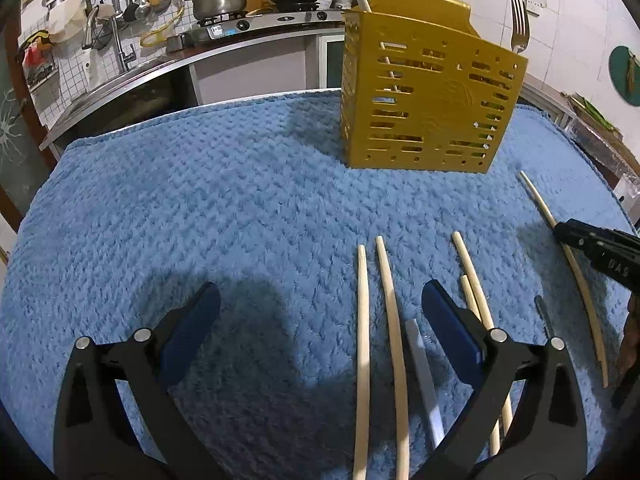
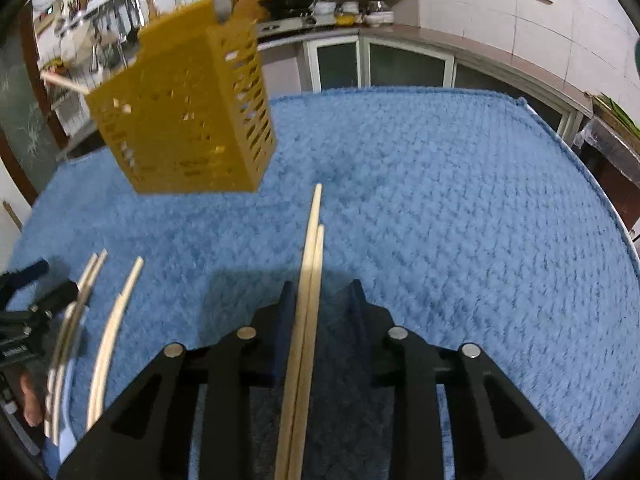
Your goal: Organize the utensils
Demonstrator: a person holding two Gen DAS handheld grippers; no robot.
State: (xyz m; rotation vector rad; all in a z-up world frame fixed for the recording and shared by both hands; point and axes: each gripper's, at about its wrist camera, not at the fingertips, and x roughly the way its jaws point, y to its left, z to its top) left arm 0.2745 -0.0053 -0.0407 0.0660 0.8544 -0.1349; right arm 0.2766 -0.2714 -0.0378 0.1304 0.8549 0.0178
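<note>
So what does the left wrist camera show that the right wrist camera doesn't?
Only the left view: a fork standing in the yellow holder, and the left hand-held gripper open over bare towel. Only the right view: two chopsticks lying between the right hand-held gripper's fingers, and a second face of the holder. Both: the holder, the blue towel and loose chopsticks.

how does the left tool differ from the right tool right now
The left tool stands wide open; the right tool has narrowed to a small gap. Between the left tool's pads lie two loose chopsticks on the blue towel, untouched; a chopstick pair runs between the right tool's pads, with a gap visible on the right side. Both are black with blue pads and point down toward the towel.
</note>
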